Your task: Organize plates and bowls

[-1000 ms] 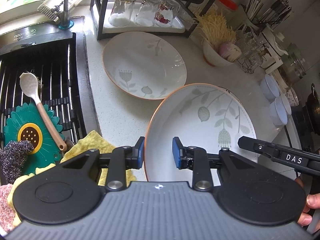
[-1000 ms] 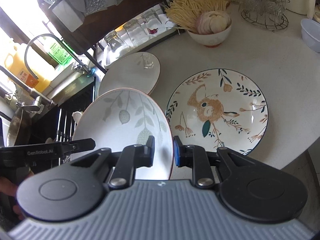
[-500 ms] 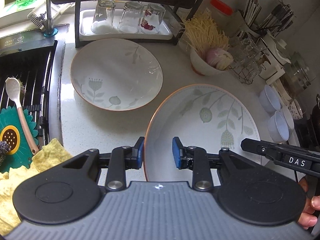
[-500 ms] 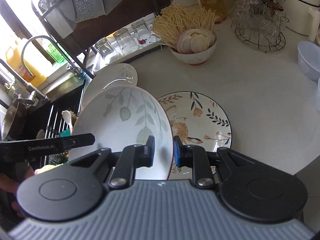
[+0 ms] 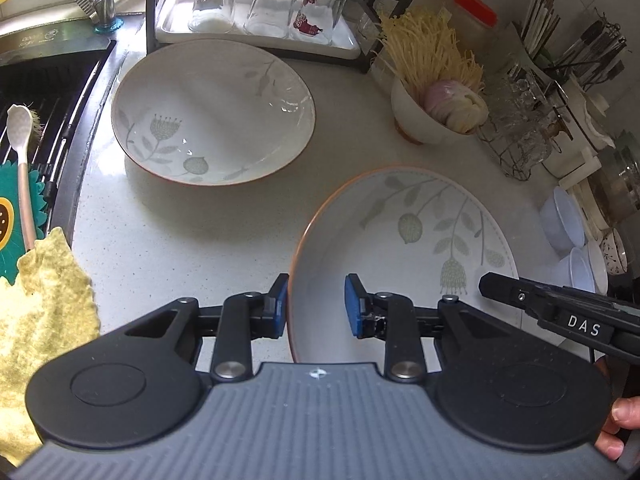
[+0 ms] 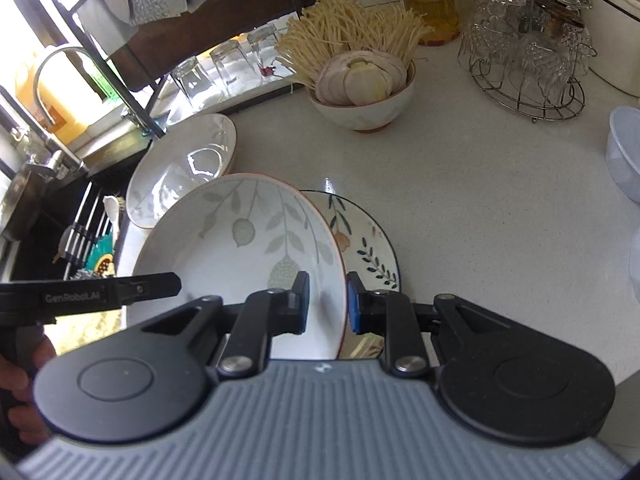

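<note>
Both grippers hold one white plate with grey leaf print and an orange rim [image 5: 404,248], above the counter. My left gripper [image 5: 316,306] is shut on its left rim. My right gripper [image 6: 327,302] is shut on its right rim; the plate shows in the right wrist view [image 6: 240,264] too. It hangs over a plate with a painted bird and leaves [image 6: 362,240], mostly hiding it. A second leaf-print plate [image 5: 212,114] lies on the counter by the sink; it also shows in the right wrist view [image 6: 184,164].
A bowl of enoki mushrooms and sliced onion [image 5: 436,108] stands behind. Upturned glasses [image 5: 264,0] sit on a tray under a rack. A wire glass holder [image 6: 528,56] and small white bowls [image 5: 564,224] stand at right. The sink with rack, spoon and yellow cloth [image 5: 44,292] lies left.
Both grippers carried the held plate right and forward, from beside the bird plate to over it. The bird plate went from fully visible to mostly covered.
</note>
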Tool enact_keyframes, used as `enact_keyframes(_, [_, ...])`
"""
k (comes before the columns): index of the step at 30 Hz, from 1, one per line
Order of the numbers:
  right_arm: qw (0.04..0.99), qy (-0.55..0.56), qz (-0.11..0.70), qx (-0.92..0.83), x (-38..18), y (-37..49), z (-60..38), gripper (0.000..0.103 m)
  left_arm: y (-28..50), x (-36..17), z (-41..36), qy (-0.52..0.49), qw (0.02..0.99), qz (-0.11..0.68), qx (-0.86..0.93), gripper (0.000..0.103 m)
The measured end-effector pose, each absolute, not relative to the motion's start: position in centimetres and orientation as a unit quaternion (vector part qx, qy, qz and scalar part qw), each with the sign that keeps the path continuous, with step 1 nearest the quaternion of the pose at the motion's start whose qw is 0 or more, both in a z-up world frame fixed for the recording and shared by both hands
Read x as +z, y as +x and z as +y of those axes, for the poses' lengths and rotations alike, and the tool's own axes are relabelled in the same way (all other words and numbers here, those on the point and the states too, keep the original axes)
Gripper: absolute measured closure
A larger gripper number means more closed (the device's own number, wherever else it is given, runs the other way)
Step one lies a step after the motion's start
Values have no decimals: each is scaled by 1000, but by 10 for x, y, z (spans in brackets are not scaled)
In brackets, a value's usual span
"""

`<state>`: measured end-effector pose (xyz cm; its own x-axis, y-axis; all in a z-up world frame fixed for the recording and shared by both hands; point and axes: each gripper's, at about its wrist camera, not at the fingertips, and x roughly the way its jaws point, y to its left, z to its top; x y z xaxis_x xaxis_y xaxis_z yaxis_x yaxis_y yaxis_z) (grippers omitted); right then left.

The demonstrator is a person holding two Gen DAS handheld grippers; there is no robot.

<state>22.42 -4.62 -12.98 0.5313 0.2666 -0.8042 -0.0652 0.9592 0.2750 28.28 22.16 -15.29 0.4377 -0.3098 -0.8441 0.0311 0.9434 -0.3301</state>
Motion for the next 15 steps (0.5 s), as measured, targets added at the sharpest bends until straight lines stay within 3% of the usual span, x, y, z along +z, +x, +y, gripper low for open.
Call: enact_keyframes(15, [876,56,474,70,-151,237,-41,80,305,-169,205,-99,816,558,-112,69])
